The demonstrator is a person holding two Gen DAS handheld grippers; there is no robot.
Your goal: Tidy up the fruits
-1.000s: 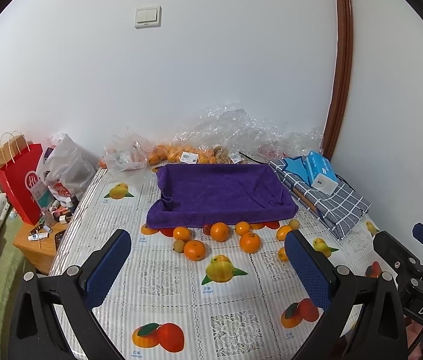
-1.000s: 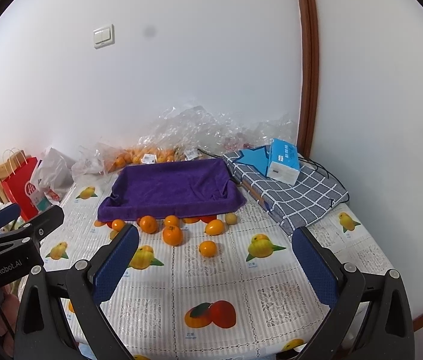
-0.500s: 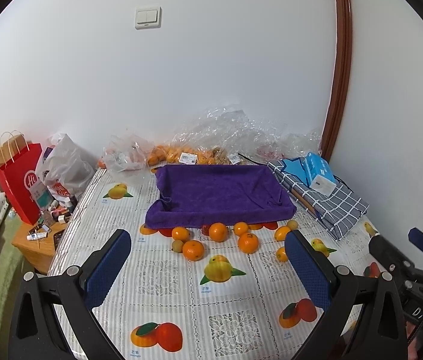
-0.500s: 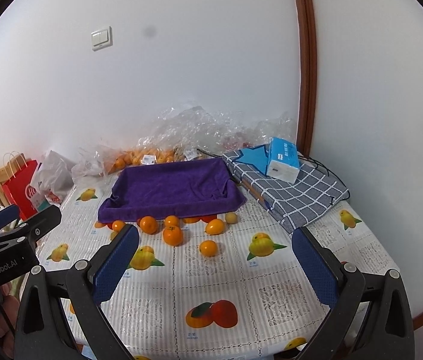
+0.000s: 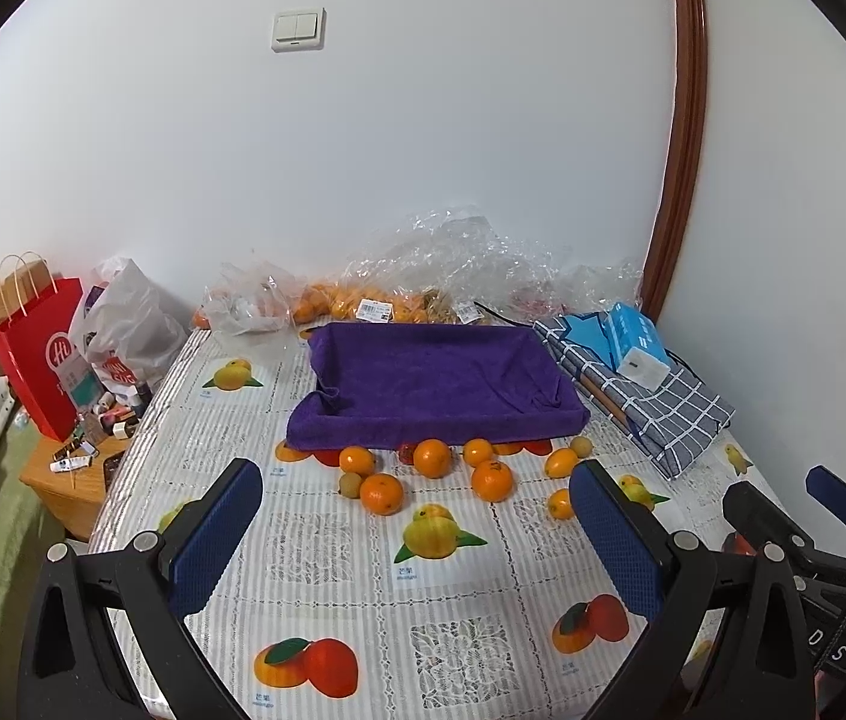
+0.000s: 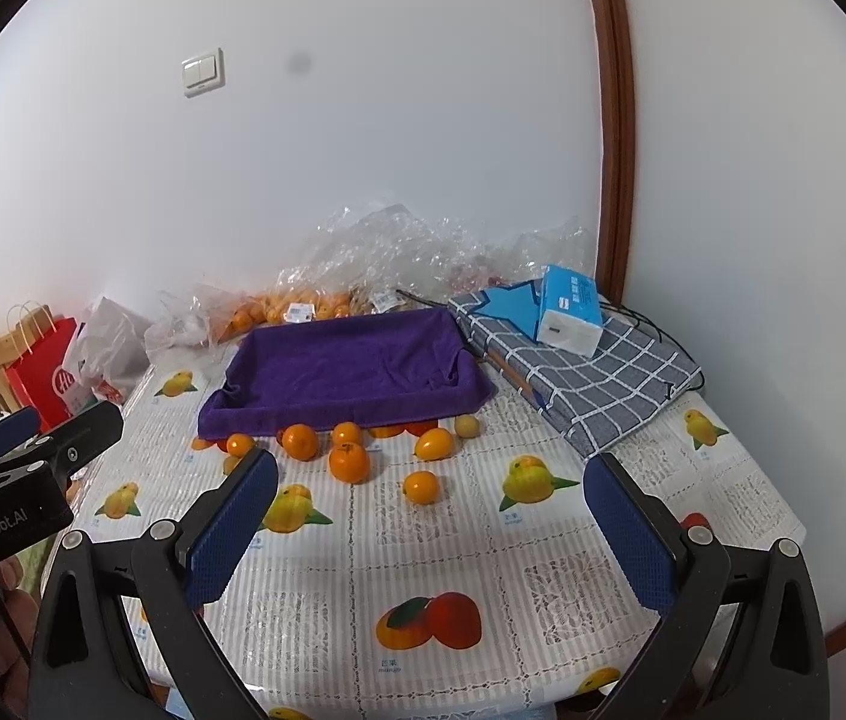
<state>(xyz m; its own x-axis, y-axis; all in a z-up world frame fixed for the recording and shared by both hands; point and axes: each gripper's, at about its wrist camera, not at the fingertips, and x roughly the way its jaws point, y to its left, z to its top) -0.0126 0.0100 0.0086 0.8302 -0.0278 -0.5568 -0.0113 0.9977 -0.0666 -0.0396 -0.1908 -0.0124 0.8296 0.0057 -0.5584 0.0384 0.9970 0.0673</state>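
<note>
Several oranges (image 5: pixel 381 493) (image 6: pixel 349 462) and small yellow fruits (image 5: pixel 561 461) (image 6: pixel 434 443) lie loose on the fruit-print tablecloth, just in front of a tray lined with a purple towel (image 5: pixel 441 381) (image 6: pixel 345 369). The tray holds nothing. My left gripper (image 5: pixel 417 531) is open and empty, held above the table's near side, short of the fruit. My right gripper (image 6: pixel 432 528) is open and empty too, to the right of the left one (image 6: pixel 33 444).
Clear plastic bags with more oranges (image 5: pixel 363 306) lie behind the tray by the wall. A checked cloth bundle (image 6: pixel 591 378) with a blue tissue pack (image 6: pixel 567 309) sits right of the tray. A red paper bag (image 5: pixel 42 354) and a cluttered bedside stand (image 5: pixel 72 462) are off the table's left.
Both grippers have drifted slightly; the scene sits a little lower and further left in the left wrist view. Jaws stay open. No fruit has moved.
</note>
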